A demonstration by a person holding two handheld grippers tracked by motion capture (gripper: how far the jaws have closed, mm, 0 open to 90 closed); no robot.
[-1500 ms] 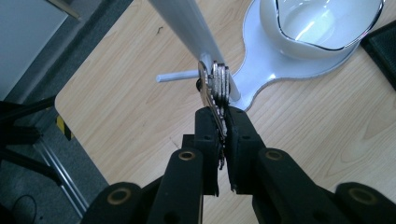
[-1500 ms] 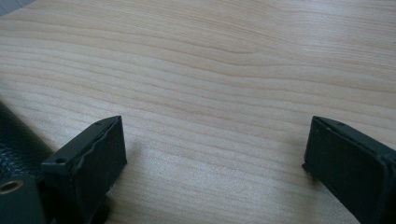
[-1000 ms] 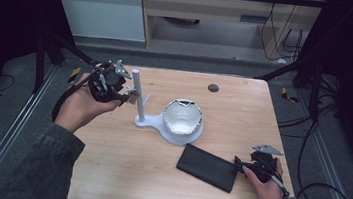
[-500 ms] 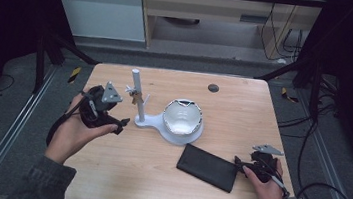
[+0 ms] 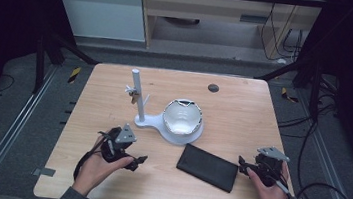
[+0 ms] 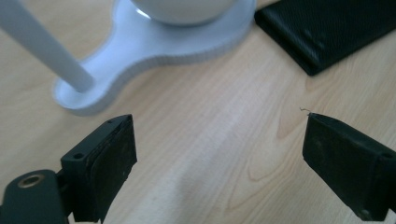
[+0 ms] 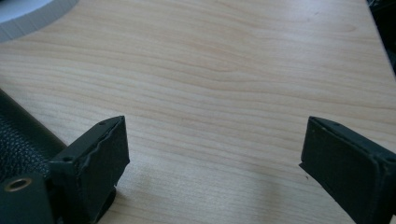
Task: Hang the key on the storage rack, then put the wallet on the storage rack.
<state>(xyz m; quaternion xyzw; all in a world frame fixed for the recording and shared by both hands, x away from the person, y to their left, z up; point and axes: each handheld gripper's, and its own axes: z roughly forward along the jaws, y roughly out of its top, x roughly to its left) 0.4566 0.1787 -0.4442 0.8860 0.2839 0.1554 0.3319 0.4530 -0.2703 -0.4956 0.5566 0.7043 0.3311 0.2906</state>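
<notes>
My left claw (image 5: 130, 160) sits low, jaws just spread wide, nothing between; right claw (image 5: 245, 166) gapes empty by the black pouch (image 5: 208, 167), just in front of the white stand (image 5: 161, 123). Best approach the pouch level, straddling one edge.

Mid-table (image 5: 243, 112): stand base (image 5: 154, 123) with upright post (image 5: 136, 95) at its left end, bowl-shaped piece (image 5: 182, 116) seated on its right end. Small clip (image 5: 135, 94) partway up post. Flat case (image 5: 208, 167) lying just near-right of base, apart from it, angled. Small round disc (image 5: 213, 88) behind bowl, towards far edge, well apart. Left gripper (image 5: 130, 160) near front edge, front-left of stand, jaws wide over bare wood. Right gripper (image 5: 241, 163) near front-right corner, just beside right end of case, jaws spread.
</notes>
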